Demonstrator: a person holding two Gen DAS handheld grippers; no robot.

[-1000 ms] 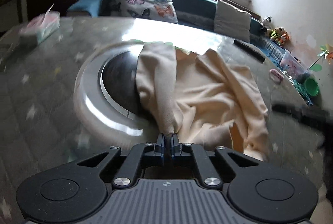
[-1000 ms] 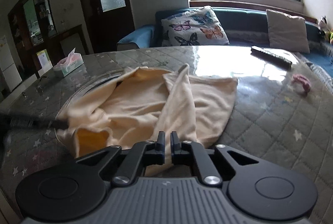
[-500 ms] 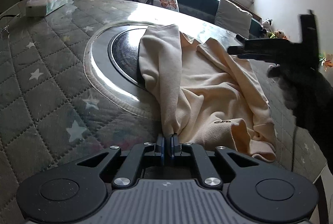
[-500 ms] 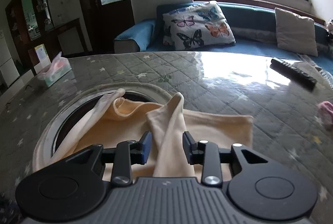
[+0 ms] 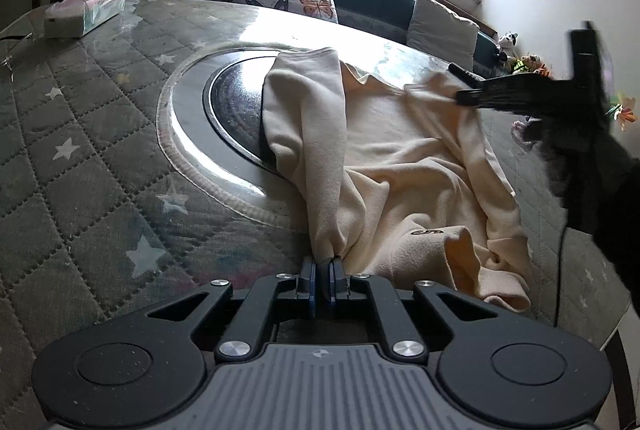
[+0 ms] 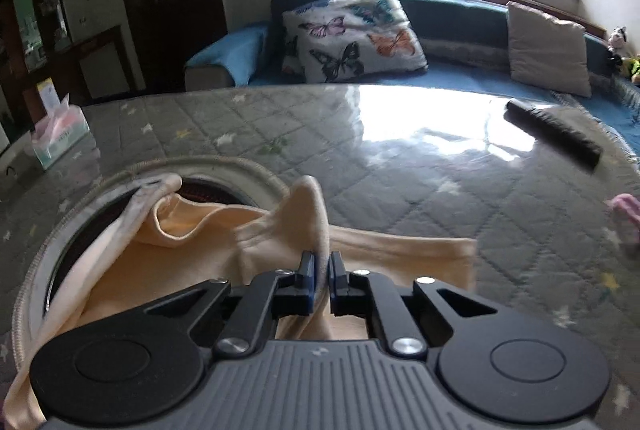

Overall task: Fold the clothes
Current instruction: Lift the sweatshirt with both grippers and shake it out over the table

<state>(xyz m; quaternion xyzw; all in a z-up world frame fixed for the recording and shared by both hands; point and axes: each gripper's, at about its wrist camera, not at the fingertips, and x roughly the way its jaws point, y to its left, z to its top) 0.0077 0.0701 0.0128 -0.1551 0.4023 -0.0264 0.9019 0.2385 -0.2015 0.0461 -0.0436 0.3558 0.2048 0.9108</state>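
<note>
A cream sweatshirt (image 5: 400,158) lies spread over the quilted table and partly over a round glass inset (image 5: 236,98). My left gripper (image 5: 324,266) is shut on the near end of its left sleeve (image 5: 316,126), low over the table's front. My right gripper (image 6: 321,266) is shut on a fold of the same sweatshirt (image 6: 200,258) near the other shoulder. It shows in the left wrist view (image 5: 464,96) as a dark shape at the right, above the garment's far side.
A tissue box (image 5: 84,12) stands at the table's far left, and also shows in the right wrist view (image 6: 60,134). A black remote (image 6: 552,134) and a small pink item (image 6: 626,214) lie at the right. A sofa with cushions (image 6: 352,34) stands behind the table.
My right gripper opened, moved forward along the sweatshirt and has closed on a fold farther up. My left gripper keeps its hold on the sleeve, nearly still.
</note>
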